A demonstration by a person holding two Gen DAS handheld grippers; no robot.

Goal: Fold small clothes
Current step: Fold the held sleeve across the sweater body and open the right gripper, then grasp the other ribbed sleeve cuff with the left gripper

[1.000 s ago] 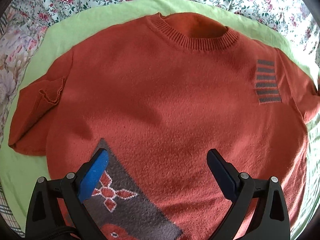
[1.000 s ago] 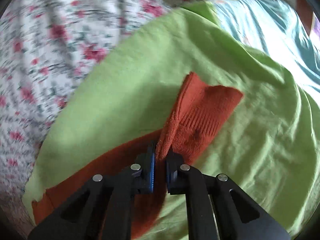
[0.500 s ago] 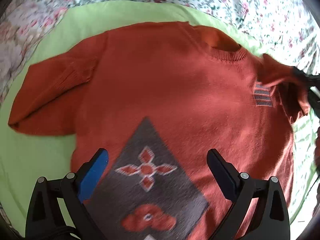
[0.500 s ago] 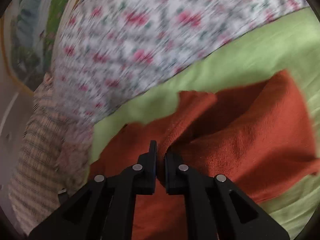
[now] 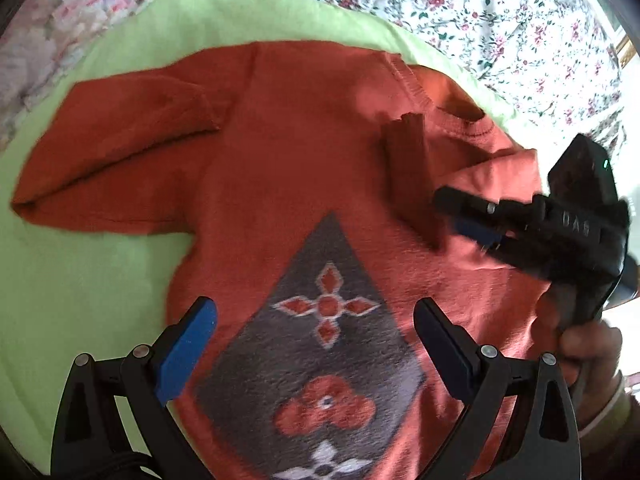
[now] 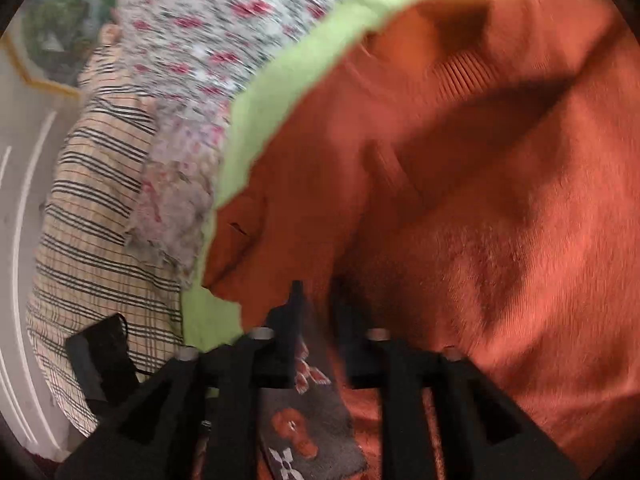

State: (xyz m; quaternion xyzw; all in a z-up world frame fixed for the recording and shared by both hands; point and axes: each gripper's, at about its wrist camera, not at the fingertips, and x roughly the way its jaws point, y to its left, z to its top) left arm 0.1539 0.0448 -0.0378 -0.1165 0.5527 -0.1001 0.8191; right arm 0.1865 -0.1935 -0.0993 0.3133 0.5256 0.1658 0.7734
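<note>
Both of your grippers are hovering over the orange sweater, which is lying spread on the green sheet. Your left gripper is hanging wide and empty above the grey diamond pattern. Your right gripper is opening its jaws beside the folded-in sleeve, pinching nothing. Farther off, the floral bedcover is showing.

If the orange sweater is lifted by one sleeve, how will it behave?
The orange sweater would probably hang limp: its folded sleeve already drapes softly. The fuzzy knit looks unlikely to slip from a claw. It seems light, since it creases easily on the green sheet.
</note>
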